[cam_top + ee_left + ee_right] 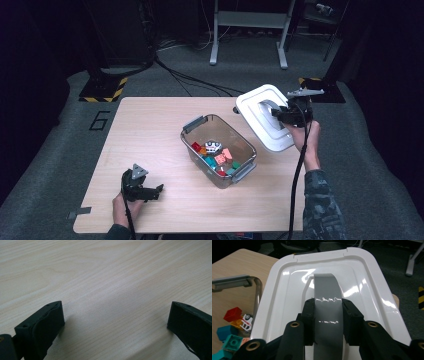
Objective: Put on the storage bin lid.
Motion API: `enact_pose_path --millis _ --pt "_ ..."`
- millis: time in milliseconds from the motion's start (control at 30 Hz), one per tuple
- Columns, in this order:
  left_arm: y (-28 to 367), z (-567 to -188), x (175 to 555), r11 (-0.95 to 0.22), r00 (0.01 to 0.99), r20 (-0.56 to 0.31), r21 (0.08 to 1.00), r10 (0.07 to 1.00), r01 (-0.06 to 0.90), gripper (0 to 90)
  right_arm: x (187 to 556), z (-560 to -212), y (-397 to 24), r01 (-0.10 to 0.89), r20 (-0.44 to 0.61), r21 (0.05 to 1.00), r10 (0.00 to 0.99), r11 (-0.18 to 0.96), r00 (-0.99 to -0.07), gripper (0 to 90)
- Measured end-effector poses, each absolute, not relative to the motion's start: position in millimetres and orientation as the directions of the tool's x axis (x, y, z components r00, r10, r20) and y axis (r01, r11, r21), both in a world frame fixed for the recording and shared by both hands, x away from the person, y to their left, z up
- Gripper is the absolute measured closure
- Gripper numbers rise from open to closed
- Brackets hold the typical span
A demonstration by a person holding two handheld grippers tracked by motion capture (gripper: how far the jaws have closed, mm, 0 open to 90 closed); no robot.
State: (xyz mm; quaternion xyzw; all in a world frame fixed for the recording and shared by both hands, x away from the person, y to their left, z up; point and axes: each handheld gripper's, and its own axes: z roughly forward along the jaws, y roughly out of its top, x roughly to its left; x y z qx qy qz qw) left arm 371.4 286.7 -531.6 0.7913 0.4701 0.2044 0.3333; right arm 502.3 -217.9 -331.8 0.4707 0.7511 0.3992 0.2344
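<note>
1. High view: the right hand-held gripper [281, 114] is clamped on the grey handle [327, 305] of the white lid [265, 117], held tilted at 2 o'clock from the bin [218, 150].
2. Left hand-held gripper [159, 190], jaws apart, rests at 7 o'clock on the surface [150, 130], holding nothing.
3. Risk: the glossy handle could slip and the lid swing or drop.

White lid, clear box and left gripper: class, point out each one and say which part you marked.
white lid [260, 117], high view, on its flat top left of the grey handle.
clear box [191, 124], high view, on its far grey end handle.
left gripper [115, 320], left gripper view, midway between its open jaws.
</note>
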Motion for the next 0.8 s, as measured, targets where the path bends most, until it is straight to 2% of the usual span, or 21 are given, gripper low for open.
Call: enact_pose_path --millis 333,800 --pt "287 -532 371 -0.336 0.475 0.01 0.72 0.88 0.607 0.7 494 -328 -200 0.535 0.071 0.814 0.874 0.228 -0.481 67.1" --pt "286 -532 371 -0.328 0.471 0.005 0.724 0.882 0.607 0.8 478 -319 -152 0.542 0.105 0.804 0.838 0.245 -0.535 67.1"
